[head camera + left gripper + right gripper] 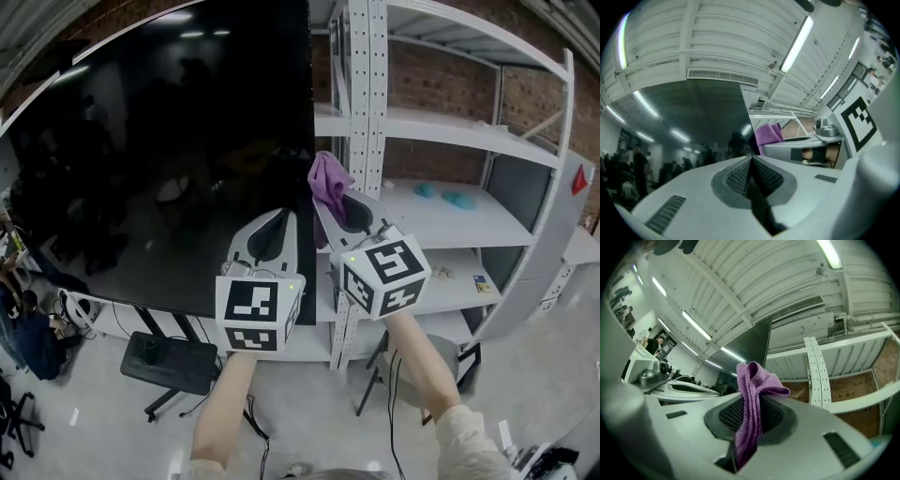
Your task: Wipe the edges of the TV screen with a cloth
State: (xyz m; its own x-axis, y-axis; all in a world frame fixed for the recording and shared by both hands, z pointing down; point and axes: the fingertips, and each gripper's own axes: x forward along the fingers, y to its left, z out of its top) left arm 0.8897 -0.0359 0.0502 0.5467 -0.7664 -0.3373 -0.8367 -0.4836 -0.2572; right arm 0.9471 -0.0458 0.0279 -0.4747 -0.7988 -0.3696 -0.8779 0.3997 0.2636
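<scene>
Beside the right edge of the TV screen [169,159], a purple cloth [327,176] is held up by the right gripper [328,199]. The cloth is pinched tight between that gripper's jaws, and a bunched end sticks out past the tips. This end is seen just beside the screen's right edge, about halfway up. Whether it is touching the edge cannot be told.

The left gripper [284,216] is held in front of the screen, near the same edge and a little lower than the cloth. Its jaws are pressed together, and nothing is held between them.

The step in hand is judged to be the wiping of the right edge, or the very start of it. For the next move, the cloth needs to be pressed softly on the edge and slid along it, up or down. The hard jaw tips need to be kept off the glass, so that only the cloth rubs it.

Both forearms are reached forward and up from below the screen's bottom edge, side by side. The right gripper is leaned over toward the screen. A white shelf rack [450,216] is seen just to the right of the screen, so little room is left on that side.
</scene>
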